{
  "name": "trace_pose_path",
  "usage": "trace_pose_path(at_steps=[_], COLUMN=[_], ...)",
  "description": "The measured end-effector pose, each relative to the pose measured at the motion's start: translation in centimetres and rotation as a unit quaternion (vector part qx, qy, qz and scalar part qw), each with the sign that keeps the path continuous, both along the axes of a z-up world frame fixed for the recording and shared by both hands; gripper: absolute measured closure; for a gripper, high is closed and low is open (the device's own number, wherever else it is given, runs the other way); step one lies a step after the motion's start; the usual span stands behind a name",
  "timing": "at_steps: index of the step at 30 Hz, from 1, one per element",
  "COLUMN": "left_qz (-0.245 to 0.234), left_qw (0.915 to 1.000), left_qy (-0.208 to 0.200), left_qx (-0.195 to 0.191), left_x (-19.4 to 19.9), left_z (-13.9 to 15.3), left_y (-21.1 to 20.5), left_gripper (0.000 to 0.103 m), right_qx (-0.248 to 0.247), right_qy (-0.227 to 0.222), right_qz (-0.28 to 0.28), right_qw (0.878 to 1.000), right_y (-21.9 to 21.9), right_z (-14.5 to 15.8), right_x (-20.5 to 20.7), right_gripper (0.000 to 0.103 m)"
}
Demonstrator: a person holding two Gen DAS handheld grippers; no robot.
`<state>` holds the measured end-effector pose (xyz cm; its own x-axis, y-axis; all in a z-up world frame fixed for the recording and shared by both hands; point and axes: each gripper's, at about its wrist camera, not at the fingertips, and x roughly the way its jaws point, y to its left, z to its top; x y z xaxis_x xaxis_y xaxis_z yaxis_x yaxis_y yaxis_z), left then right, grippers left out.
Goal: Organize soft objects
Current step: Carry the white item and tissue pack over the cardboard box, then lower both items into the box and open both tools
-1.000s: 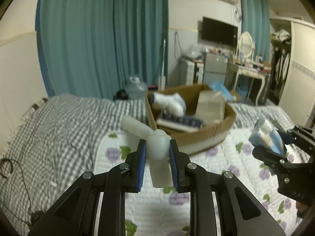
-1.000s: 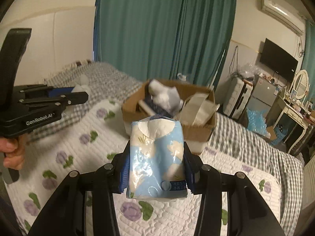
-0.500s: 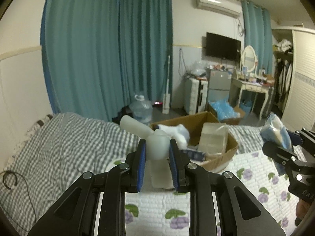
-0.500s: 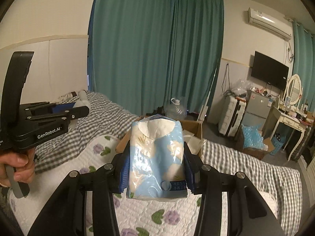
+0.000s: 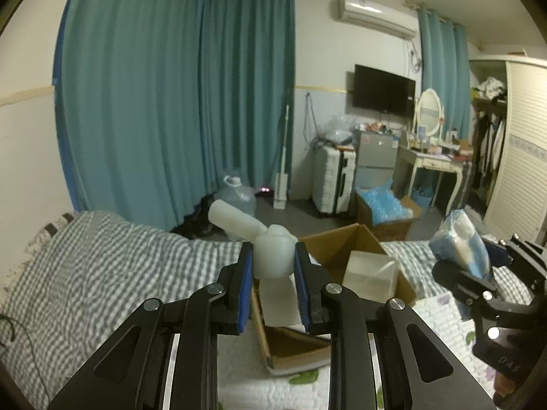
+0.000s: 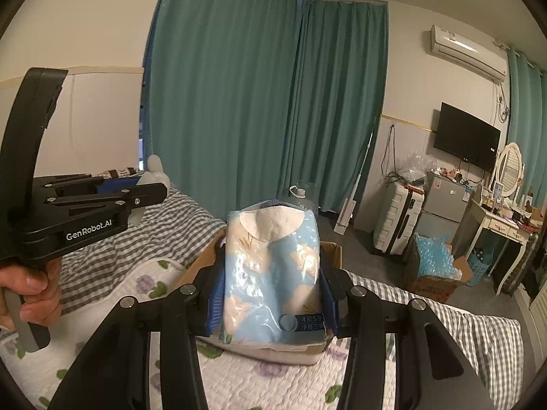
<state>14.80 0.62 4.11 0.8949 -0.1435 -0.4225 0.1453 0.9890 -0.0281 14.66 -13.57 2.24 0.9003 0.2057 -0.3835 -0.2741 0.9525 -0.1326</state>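
My left gripper (image 5: 272, 273) is shut on a white soft toy (image 5: 273, 254) with a tube-like arm sticking up and left. It is held above the near end of an open cardboard box (image 5: 342, 242) on the bed. My right gripper (image 6: 271, 294) is shut on a light blue tissue pack (image 6: 271, 273), held upright over the same box (image 6: 201, 259). The right gripper and pack show at the right of the left wrist view (image 5: 458, 249). The left gripper shows at the left of the right wrist view (image 6: 136, 188).
The box holds a clear plastic bag (image 5: 371, 273). The bed has a grey checked blanket (image 5: 102, 266) and a white quilt with purple flowers (image 6: 239, 379). Beyond stand teal curtains (image 5: 205, 102), a water jug (image 5: 239, 198), a suitcase (image 5: 333, 181) and a dressing table (image 5: 434, 164).
Both grippers have risen and moved toward the box with their objects held. The box now sits lower and closer in both views.
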Motion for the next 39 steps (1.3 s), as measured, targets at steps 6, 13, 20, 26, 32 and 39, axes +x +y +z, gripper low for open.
trace_pose_path(at_steps=[6,13,20,26,32,39], left_qz=[0.004,0.002,0.004,-0.002,0.008,0.001], left_qw=[0.9999,0.9984,0.9955,0.99,0.9891,0.9927], left_qy=[0.01,0.056,0.09,0.134,0.144,0.118], left_qx=[0.005,0.01,0.029,0.046,0.033,0.023], left_x=[2.9,7.7,10.7,12.5,12.4,11.8], left_z=[-2.0,-4.9,-7.8,-10.3,-11.0,-9.3], left_y=[-0.8,-1.8,-3.6,-4.9,-4.3,-4.0], left_gripper=[0.08,0.08,0.08,0.077,0.073,0.072], right_qx=[-0.005,-0.015,-0.047,-0.067,-0.062,-0.05], right_qy=[0.018,0.049,0.076,0.142,0.168,0.139], right_qz=[-0.011,-0.023,-0.031,-0.031,-0.032,-0.037], right_qw=[1.0,0.998,0.996,0.987,0.983,0.988], right_y=[-0.1,-0.5,0.0,0.8,0.4,-0.3], right_z=[-2.0,-4.8,-7.1,-10.1,-11.3,-9.8], right_x=[3.9,8.7,12.9,15.8,16.0,14.7], right_gripper=[0.057,0.057,0.056,0.054,0.05,0.031])
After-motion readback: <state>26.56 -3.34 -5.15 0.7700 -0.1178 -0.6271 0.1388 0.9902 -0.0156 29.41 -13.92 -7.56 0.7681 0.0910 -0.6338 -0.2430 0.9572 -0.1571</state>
